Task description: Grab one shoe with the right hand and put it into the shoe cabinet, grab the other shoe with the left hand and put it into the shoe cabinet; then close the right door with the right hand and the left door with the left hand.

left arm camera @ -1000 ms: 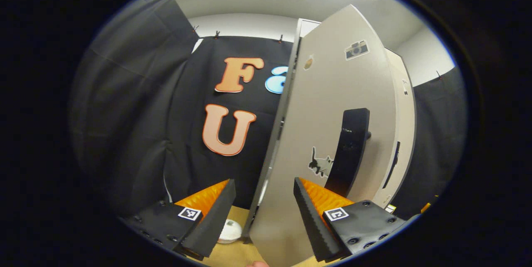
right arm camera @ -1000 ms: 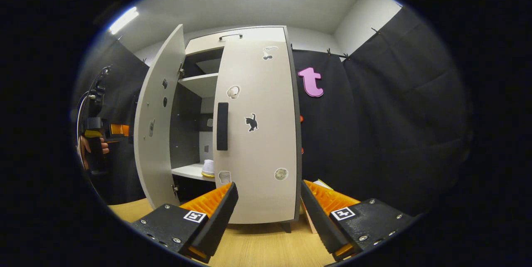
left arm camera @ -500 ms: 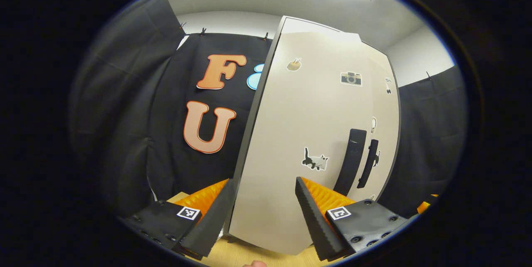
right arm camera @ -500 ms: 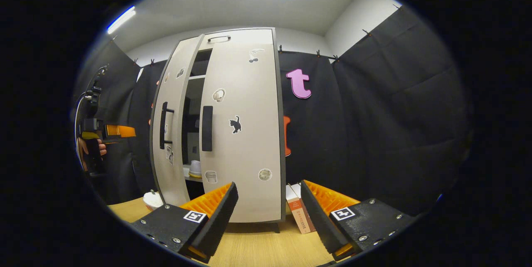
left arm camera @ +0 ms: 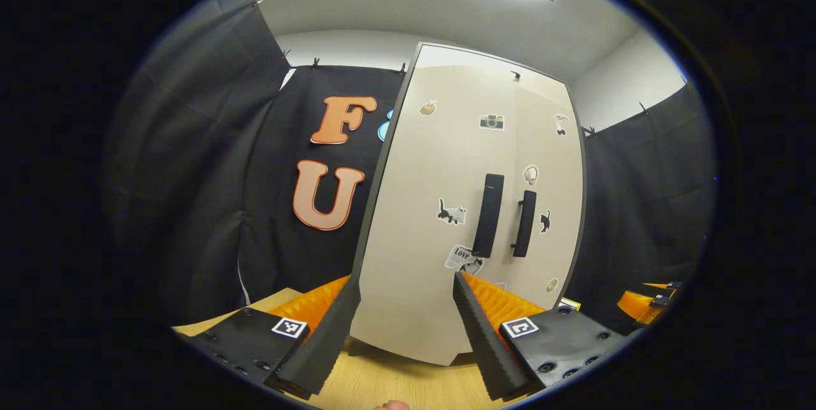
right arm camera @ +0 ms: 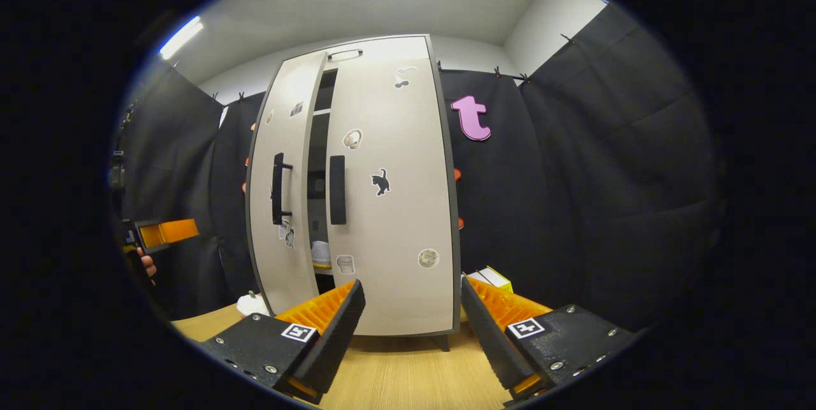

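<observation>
The left door (right arm camera: 280,187) of the shoe cabinet (right arm camera: 382,53) is seen standing slightly ajar, a shoe (right arm camera: 320,252) glimpsed through the upright gap, directly ahead of the empty, spread left gripper (left arm camera: 403,327), while the right gripper (right arm camera: 411,327) is likewise held apart.
</observation>
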`<state>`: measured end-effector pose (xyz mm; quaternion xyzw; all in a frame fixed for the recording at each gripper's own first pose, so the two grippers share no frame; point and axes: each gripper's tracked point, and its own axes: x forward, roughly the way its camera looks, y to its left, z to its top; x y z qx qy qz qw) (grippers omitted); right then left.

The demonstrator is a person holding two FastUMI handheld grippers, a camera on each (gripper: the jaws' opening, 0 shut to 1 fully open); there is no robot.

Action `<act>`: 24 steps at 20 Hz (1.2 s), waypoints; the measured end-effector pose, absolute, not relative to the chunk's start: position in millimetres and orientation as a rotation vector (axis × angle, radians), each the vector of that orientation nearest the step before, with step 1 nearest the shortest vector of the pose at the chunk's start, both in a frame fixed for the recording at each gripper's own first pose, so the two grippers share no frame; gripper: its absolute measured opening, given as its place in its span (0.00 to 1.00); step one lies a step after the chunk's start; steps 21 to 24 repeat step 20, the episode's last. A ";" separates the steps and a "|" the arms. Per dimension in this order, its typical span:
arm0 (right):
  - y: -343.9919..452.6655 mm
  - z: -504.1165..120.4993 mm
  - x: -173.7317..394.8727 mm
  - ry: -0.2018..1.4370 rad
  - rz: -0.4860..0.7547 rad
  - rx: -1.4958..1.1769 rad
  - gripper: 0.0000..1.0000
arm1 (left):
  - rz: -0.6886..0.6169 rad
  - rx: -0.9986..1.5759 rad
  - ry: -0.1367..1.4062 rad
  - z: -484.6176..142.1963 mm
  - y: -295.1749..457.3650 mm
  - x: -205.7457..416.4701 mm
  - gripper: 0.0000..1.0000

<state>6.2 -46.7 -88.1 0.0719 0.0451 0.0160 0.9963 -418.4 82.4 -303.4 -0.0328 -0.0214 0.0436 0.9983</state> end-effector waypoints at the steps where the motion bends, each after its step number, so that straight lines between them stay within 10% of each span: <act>1: -44.5 -89.6 4.6 0.096 0.037 0.145 0.93 | 0.092 -0.071 -0.043 -309.0 80.7 -425.7 0.95; 24: -39.5 -109.5 -19.9 0.127 0.037 0.134 0.93 | 0.137 0.004 0.009 -356.8 89.7 -435.7 0.95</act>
